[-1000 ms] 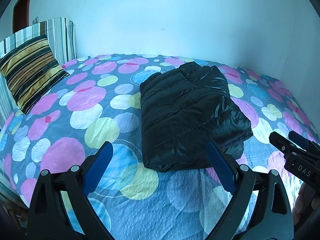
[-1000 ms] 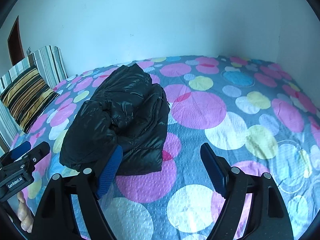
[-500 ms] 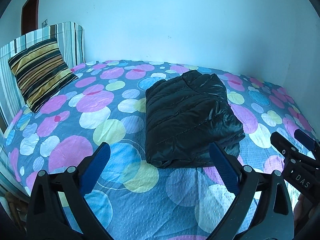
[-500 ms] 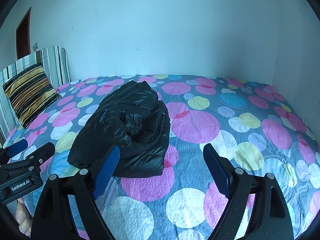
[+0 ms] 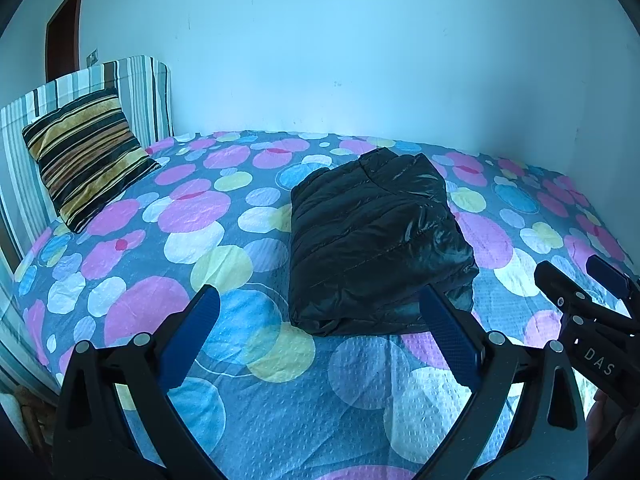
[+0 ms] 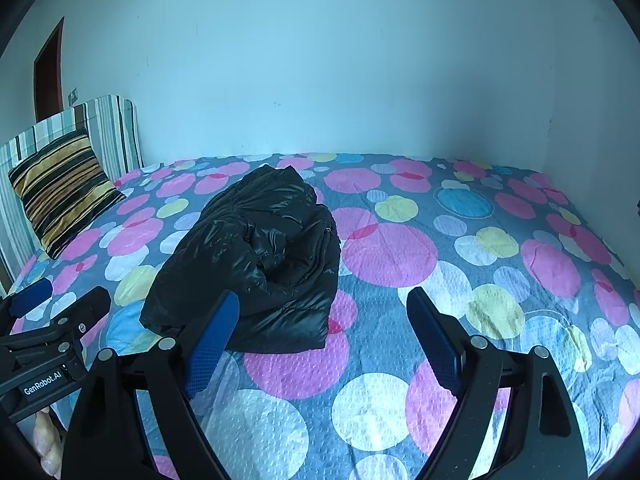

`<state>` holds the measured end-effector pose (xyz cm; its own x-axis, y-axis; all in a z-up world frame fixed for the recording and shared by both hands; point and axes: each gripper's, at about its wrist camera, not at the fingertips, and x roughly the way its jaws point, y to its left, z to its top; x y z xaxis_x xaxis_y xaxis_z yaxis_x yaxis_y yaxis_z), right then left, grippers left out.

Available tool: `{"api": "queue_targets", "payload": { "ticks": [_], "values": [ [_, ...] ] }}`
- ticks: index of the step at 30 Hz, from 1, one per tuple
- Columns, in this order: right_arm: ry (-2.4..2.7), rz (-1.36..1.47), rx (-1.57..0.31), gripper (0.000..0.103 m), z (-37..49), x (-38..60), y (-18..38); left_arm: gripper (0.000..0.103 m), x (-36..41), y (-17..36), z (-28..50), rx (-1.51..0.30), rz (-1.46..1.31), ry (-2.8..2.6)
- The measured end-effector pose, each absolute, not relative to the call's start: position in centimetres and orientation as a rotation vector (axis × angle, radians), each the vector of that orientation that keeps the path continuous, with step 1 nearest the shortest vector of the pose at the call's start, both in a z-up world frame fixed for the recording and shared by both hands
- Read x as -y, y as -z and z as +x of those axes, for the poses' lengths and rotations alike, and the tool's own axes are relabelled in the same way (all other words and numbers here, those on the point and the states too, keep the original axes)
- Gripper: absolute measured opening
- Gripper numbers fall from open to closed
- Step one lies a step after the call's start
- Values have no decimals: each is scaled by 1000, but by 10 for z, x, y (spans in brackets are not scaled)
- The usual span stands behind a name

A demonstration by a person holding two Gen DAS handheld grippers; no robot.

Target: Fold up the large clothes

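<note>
The black puffer jacket (image 5: 376, 248) lies folded into a compact bundle near the middle of the bed (image 5: 224, 264), well apart from the striped pillow (image 5: 86, 152) at the far left. The left gripper (image 5: 320, 328) and the right gripper (image 6: 320, 328) are both spread wide and hold nothing. The slippery, puffy fabric may spring open, because nothing presses on it. Its right side looks loose and bulging; the underside is hidden.

black jacket (image 6: 256, 256) lies folded on the bedspread (image 6: 460, 280); right gripper (image 6: 322, 312) spread, empty.
</note>
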<state>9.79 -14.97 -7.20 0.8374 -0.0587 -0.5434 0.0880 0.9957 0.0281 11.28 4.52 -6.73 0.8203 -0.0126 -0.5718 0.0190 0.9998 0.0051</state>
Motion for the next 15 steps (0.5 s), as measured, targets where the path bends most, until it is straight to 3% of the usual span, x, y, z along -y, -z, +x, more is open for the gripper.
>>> {"api": "queue_targets", "payload": {
  "ticks": [15],
  "values": [
    [81,51,-556,85,93,147,66,100,-46,62,108,-600,5,6]
  ]
}}
